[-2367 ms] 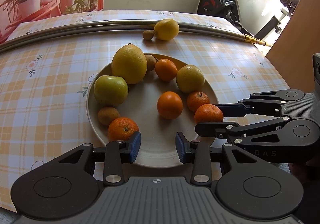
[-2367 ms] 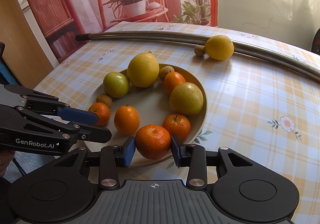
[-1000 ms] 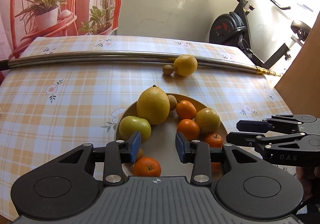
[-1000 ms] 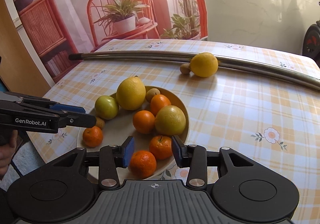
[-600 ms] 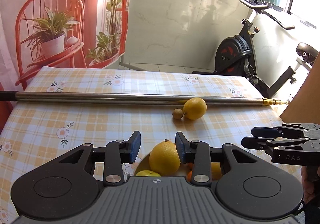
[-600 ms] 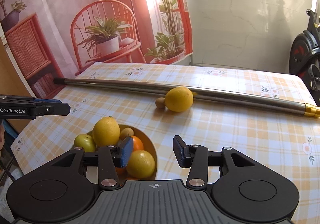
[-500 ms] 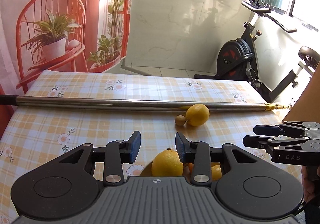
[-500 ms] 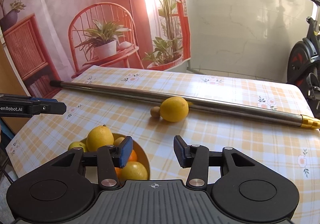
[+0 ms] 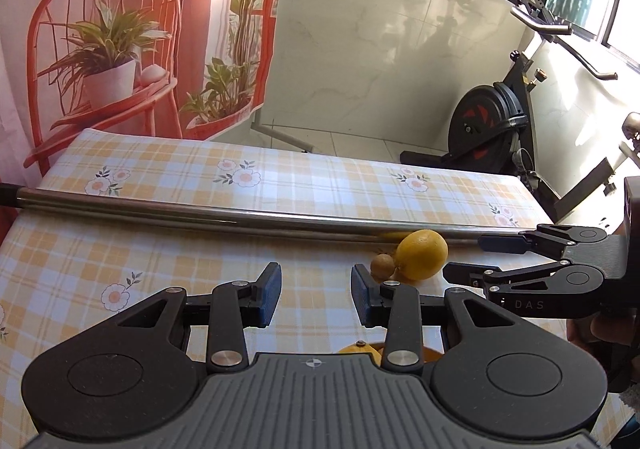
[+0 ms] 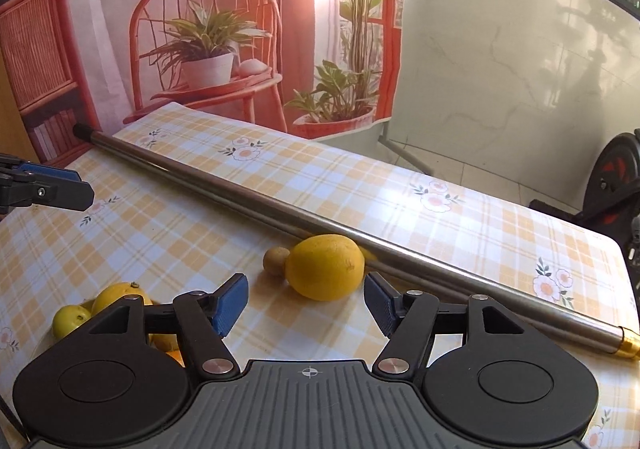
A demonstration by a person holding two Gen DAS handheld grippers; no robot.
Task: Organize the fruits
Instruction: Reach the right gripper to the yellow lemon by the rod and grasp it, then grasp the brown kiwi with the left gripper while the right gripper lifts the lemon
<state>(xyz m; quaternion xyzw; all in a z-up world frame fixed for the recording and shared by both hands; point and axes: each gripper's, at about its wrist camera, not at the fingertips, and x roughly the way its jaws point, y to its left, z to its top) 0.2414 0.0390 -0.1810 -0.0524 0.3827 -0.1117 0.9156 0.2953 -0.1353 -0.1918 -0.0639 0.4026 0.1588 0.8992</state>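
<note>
A yellow lemon (image 10: 325,267) and a small brown fruit (image 10: 276,260) lie together on the checked tablecloth, against a metal pole (image 10: 240,181). My right gripper (image 10: 306,301) is just short of the lemon. Its jaws are opening and nothing is between the pads. The left wrist view shows the same lemon (image 9: 422,255) and brown fruit (image 9: 382,265), with the right gripper (image 9: 466,257) beside them. My left gripper (image 9: 316,295) hangs over bare cloth, jaws a little apart and empty. A large yellow fruit (image 10: 116,297) and a green one (image 10: 70,321) on the plate show at lower left.
The long metal pole (image 9: 200,213) crosses the whole table behind the fruit. The table's far edge lies beyond it, with an exercise bike (image 9: 492,129) on the floor at right. The left gripper (image 10: 82,187) juts in at the left edge of the right wrist view.
Both grippers have drawn away from the plate towards the far lemon, and the plate has sunk almost out of view. The right jaws have widened. The left jaws kept their gap.
</note>
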